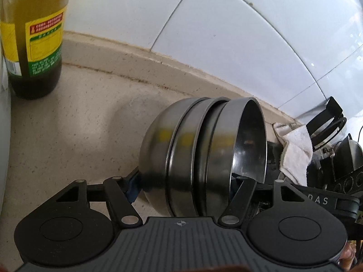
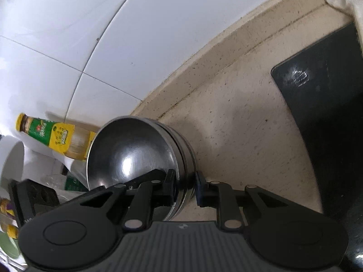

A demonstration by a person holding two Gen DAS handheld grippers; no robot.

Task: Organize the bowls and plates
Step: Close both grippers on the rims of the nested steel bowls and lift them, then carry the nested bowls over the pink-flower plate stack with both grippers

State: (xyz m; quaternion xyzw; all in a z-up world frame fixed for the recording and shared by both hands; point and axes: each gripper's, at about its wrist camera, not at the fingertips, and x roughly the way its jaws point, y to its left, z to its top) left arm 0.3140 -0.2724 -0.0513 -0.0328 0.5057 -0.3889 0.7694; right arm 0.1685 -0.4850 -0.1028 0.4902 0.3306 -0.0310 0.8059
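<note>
So I've got a stack of steel bowls (image 1: pixel 199 156) nested together, three rims showing, and both of my grippers are on it at once. The stack is tipped on its side above the beige counter (image 1: pixel 68 124): in the left wrist view the mouths face right and the rounded bottom faces left toward the oil bottle (image 1: pixel 34 38), so the stacking axis runs roughly left-right, across my fingers.

My left gripper (image 1: pixel 188 185) is spread wide, one finger against the rounded bottom of the outermost bowl, the other tucked inside the open mouth of the innermost one, so it's clamping the whole stack end to end.

My right gripper (image 2: pixel 185 187) is much narrower, pinching the stacked rims, one finger inside the innermost bowl and one against the outside wall. From that camera the open mouth faces left toward the bottle.

A black mat (image 2: pixel 322 113) lies on the counter off to the right, white tiled wall (image 1: pixel 226 22) behind, and a white cloth (image 1: pixel 295 149) beyond the bowls.
</note>
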